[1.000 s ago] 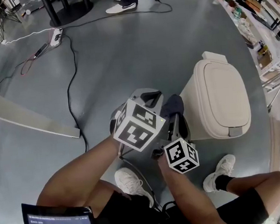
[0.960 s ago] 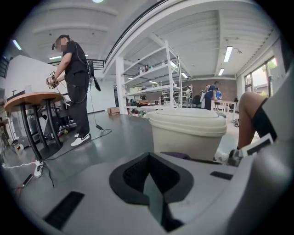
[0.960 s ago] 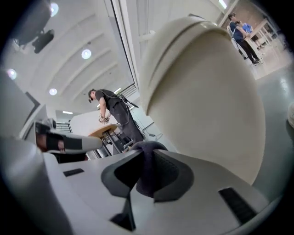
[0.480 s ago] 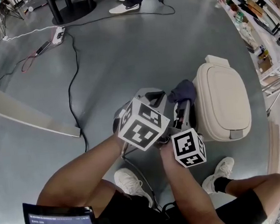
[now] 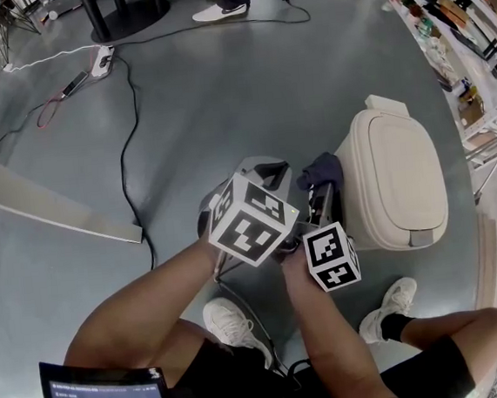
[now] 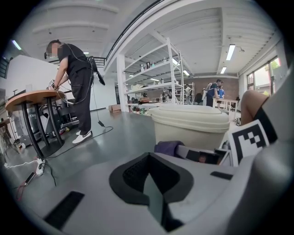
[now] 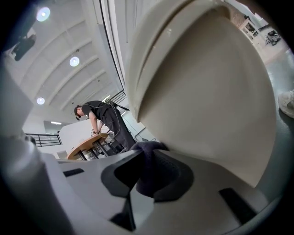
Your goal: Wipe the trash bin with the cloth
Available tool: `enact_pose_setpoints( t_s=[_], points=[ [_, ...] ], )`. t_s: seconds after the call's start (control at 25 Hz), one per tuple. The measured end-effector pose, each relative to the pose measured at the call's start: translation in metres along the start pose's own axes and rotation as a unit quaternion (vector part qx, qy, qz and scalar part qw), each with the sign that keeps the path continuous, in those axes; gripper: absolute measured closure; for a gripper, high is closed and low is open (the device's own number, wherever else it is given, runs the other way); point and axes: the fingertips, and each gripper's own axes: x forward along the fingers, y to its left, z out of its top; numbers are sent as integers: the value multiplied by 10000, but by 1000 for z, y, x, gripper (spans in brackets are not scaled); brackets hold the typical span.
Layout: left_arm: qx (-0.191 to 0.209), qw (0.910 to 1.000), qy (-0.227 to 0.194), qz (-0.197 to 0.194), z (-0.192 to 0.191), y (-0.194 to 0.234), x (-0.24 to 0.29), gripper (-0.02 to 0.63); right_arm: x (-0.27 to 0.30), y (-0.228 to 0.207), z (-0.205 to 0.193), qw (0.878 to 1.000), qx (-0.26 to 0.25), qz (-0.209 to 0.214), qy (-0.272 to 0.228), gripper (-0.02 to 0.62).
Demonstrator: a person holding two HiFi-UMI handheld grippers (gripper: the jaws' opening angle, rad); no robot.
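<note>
The cream trash bin [image 5: 395, 180] stands on the grey floor with its lid down, at the right of the head view. My right gripper [image 5: 322, 194] is shut on a dark purple cloth [image 5: 320, 170] and presses it against the bin's left side wall. In the right gripper view the cloth [image 7: 148, 169] bunches between the jaws, with the bin wall [image 7: 206, 96] right above it. My left gripper [image 5: 264, 173] hangs just left of the cloth, shut and empty. In the left gripper view, its closed jaws [image 6: 149, 178] point past the cloth [image 6: 167, 147] toward the bin [image 6: 190, 126].
A black cable [image 5: 125, 153] runs across the floor to the left, near a power strip [image 5: 100, 62]. A slanted grey panel [image 5: 40, 209] lies at far left. My shoes [image 5: 234, 322] stand below the grippers. Another person works at a round table [image 6: 32, 97]; shelves [image 5: 454, 16] line the right side.
The right gripper carried the cloth up along the bin's left side, then slid back down a little. The left gripper barely moved.
</note>
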Motion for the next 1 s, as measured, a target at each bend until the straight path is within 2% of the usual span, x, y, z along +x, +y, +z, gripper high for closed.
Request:
enact_pose_setpoints(
  t_s=[0.2,0.52,0.76,1.0],
  points=[
    [53,10000,44,-16,-3,-3,1,604,1,-22,-21,9994,-30,-252,256,531],
    [138,9999,8,9,0,-4,-1,604,5,-55,-51,9960,-361,-545,610,531],
    [519,9986,-6,89,5,-10,-1,604,10,-70,-71,9928,-379,-730,875,531],
    [488,9988,59,50,3,-13,0,604,14,-90,-93,9861,-493,-1035,1203,531]
  ],
)
